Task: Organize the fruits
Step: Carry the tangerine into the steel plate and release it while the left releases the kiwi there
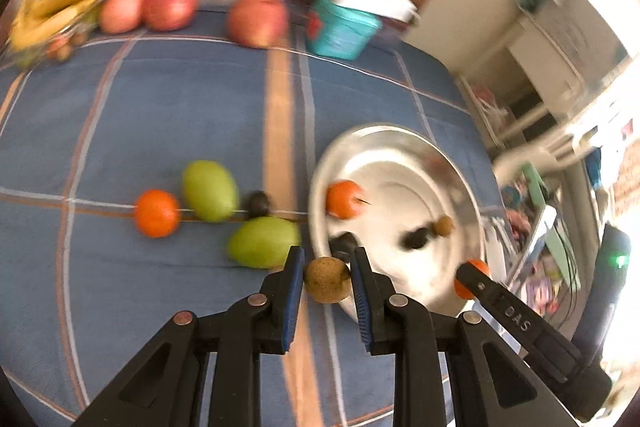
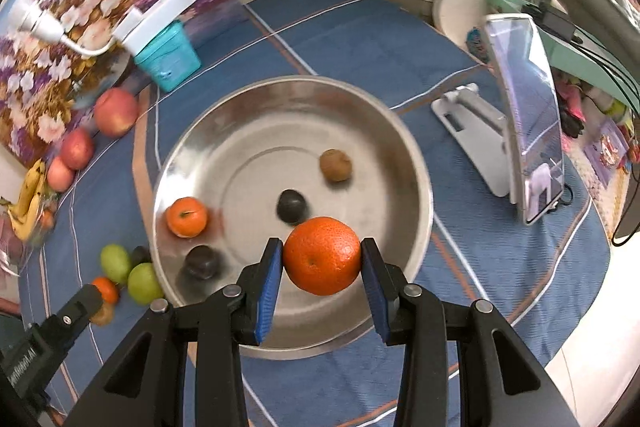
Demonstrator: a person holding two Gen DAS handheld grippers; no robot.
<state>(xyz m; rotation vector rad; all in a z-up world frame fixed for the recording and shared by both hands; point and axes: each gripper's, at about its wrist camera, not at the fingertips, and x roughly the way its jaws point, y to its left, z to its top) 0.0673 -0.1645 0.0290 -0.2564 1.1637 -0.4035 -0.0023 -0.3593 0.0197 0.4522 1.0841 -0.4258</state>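
right gripper [image 2: 322, 261]: clenched on a tangerine [image 2: 322, 255], held above the near part of the steel bowl [image 2: 400, 147].
left gripper [image 1: 327, 277]: pads touching both sides of a small brown kiwi-like fruit [image 1: 327, 279]; looks gripped.
bowl from left gripper: ahead and to its right, rim just beyond the fruit.
likely next: both loads drop into the bowl; right is already over it, left must shift right.
left on cloth: two green mangoes [image 1: 210, 190], one tangerine [image 1: 156, 213].

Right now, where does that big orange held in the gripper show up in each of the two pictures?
Left wrist view: the big orange peeks out at lower right, mostly hidden behind the right gripper's fingers, over the metal bowl's near rim.
Right wrist view: the orange sits at centre, clamped in the right gripper, above the bowl.
Shared landmark: the metal bowl.
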